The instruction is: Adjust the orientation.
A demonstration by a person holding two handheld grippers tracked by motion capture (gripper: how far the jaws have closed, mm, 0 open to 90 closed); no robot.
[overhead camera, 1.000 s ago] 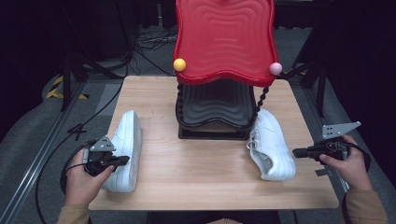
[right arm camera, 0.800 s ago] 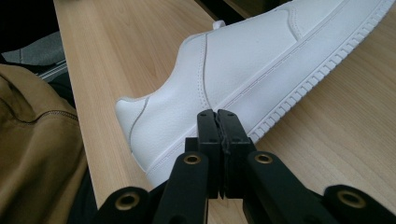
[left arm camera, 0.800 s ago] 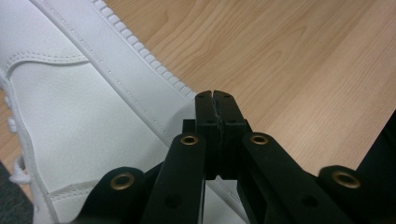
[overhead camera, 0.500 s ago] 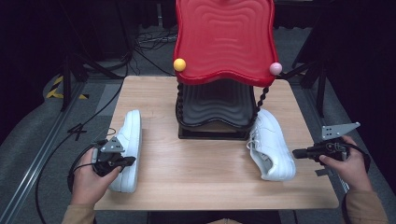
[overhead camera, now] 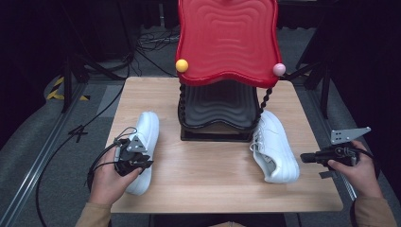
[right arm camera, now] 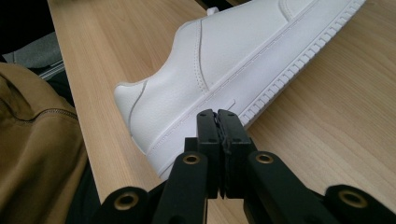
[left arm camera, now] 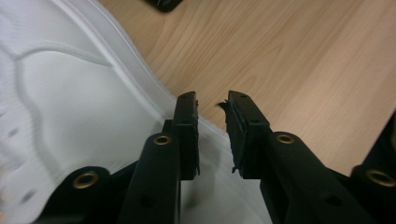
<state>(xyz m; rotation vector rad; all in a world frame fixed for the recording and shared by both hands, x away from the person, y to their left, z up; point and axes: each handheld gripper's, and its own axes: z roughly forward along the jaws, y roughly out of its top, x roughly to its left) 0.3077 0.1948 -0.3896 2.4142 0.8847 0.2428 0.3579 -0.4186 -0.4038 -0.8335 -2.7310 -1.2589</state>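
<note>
High view: a wooden surface (overhead camera: pixel 208 175) carries a red wavy-topped stand (overhead camera: pixel 226 38) at twelve o'clock, with a yellow ball (overhead camera: pixel 182 65) and a pink ball (overhead camera: pixel 279 69) at its front corners and a black wavy shelf (overhead camera: pixel 220 106) beneath. A left white sneaker (overhead camera: pixel 143 146) lies at eight o'clock; the left gripper (overhead camera: pixel 137 165), held in the left hand (overhead camera: pixel 108 182), sits over its near end. A right white sneaker (overhead camera: pixel 275 146) lies at four o'clock; the right gripper (overhead camera: pixel 307 157), in the right hand (overhead camera: pixel 357 170), hangs just beside it, off the surface's edge.

Left gripper view: the fingers (left arm camera: pixel 187 133) are spread a little apart above the sneaker's rim.

Right gripper view: the fingers (right arm camera: pixel 208 140) are pressed together, empty, pointing at the sneaker's heel.
</note>
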